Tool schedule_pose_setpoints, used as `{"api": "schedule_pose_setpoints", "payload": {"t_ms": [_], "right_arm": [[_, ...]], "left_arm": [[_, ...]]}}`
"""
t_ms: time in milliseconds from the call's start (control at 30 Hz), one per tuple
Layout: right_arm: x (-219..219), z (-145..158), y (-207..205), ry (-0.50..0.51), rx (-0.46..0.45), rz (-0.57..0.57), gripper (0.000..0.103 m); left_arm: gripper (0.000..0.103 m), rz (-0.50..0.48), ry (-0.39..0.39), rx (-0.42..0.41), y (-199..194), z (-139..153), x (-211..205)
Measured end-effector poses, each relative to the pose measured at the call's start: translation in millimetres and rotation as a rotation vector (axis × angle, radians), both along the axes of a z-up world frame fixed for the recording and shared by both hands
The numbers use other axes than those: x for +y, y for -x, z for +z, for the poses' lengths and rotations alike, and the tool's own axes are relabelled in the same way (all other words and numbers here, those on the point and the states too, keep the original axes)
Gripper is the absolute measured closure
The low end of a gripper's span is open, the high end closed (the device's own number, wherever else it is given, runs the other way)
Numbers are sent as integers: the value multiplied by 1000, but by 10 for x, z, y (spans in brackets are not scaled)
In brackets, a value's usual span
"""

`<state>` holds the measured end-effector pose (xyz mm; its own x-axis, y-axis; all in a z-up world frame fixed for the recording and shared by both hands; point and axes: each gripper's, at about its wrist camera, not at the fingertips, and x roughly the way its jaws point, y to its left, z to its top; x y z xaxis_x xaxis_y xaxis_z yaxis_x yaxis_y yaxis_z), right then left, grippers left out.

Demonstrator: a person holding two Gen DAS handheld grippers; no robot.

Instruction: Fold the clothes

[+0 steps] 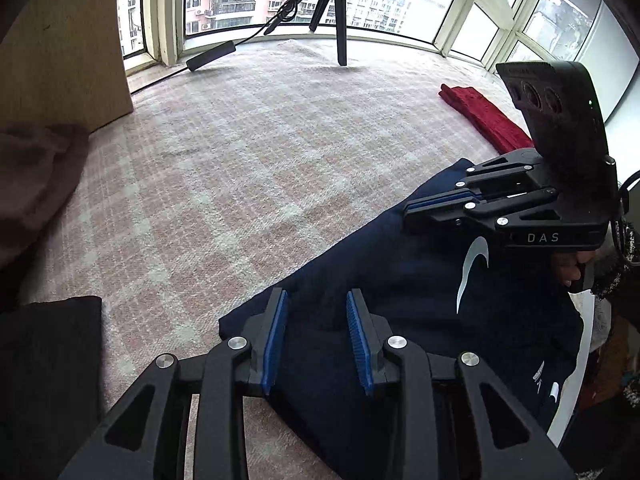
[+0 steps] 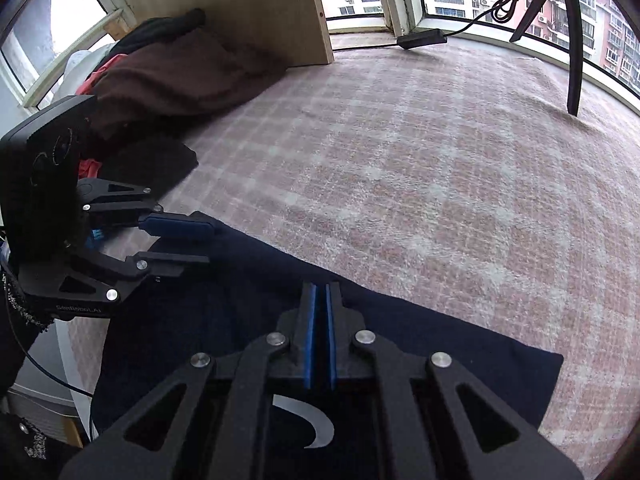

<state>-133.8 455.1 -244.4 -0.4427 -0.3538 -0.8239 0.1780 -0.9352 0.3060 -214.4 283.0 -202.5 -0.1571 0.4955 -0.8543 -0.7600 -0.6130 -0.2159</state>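
Observation:
A navy garment (image 1: 400,280) with a white crescent logo lies on the pink checked blanket (image 1: 240,160) at the near edge. My left gripper (image 1: 316,300) is open just above the garment's left part, nothing between its blue pads. It also shows in the right wrist view (image 2: 200,244), open over the garment's left corner. My right gripper (image 2: 321,292) is shut, its pads pressed together over the navy garment (image 2: 440,340); whether cloth is pinched between them I cannot tell. In the left wrist view the right gripper (image 1: 412,208) rests on the garment's far edge.
A folded red cloth (image 1: 488,116) lies at the far right. A brown garment pile (image 2: 172,76) and a black cloth (image 1: 48,360) lie at the left by a wooden panel (image 2: 240,4). A tripod (image 1: 340,12) and cable stand by the windows.

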Motion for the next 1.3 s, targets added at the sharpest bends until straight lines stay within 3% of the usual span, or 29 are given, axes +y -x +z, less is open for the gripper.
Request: {"api": "schedule_pose_setpoints", "payload": {"t_ms": [100, 167, 233, 267, 533, 733, 833, 933, 1033, 1233, 1300], "right_arm": [[241, 127, -156, 15, -6, -45, 97], [456, 281, -336, 3, 20, -110, 90], [669, 376, -513, -7, 30, -173, 58], [765, 398, -596, -13, 30, -199, 55], [1026, 189, -648, 21, 12, -300, 55], [897, 224, -802, 43, -14, -268, 54], [859, 207, -1054, 92, -52, -267, 45], [796, 84, -1211, 59, -105, -273, 43], [772, 51, -1302, 41, -58, -277, 37], [583, 55, -1292, -96, -33, -229, 35], [551, 55, -1284, -100, -39, -217, 36]], "left_arm": [[72, 116, 49, 43, 22, 143, -313], [72, 188, 12, 10, 2, 242, -587], [70, 236, -26, -16, -100, 323, -803], [69, 242, -43, -28, -157, 331, -846], [65, 293, -120, -90, -187, 209, -760], [64, 304, -87, -160, -412, 152, -704], [58, 327, -76, -187, -681, 192, -779], [58, 313, -31, -204, -797, 134, -726], [58, 299, 2, -192, -820, 48, -653], [53, 248, 55, -152, -888, -25, -507], [54, 226, 77, -130, -920, -45, -460]]}}
